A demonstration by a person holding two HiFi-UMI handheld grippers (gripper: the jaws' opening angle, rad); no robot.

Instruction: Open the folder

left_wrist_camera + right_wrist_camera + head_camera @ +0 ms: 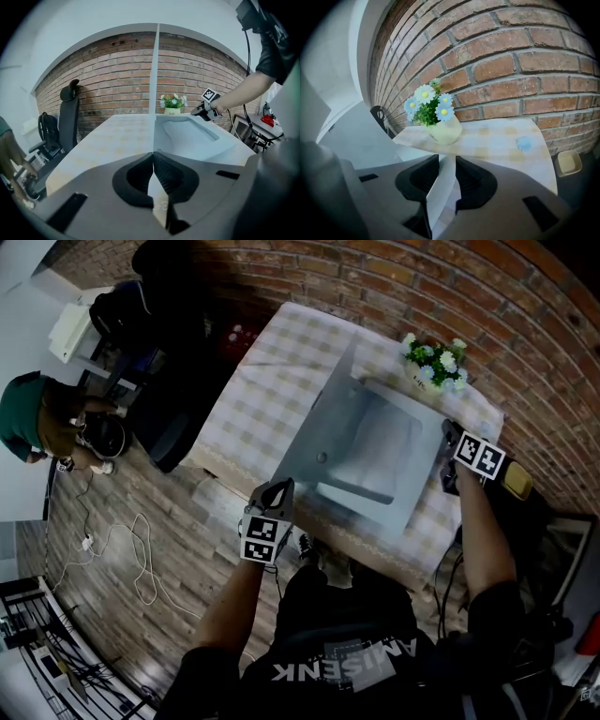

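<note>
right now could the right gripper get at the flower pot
Probably yes, but not freely: the right gripper is shut on the folder at its edge and would have to let go first. The flower pot stands just beyond it on the table, with only checked cloth between.

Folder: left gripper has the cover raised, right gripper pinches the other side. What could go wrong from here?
The left gripper pinches the front cover only by its thin edge; it could slip free and drop shut.
The right gripper grips one edge of the back cover, so swinging the front wider may drag it across the tablecloth.
The flower pot stands near the back cover's far corner and might get knocked.
</note>
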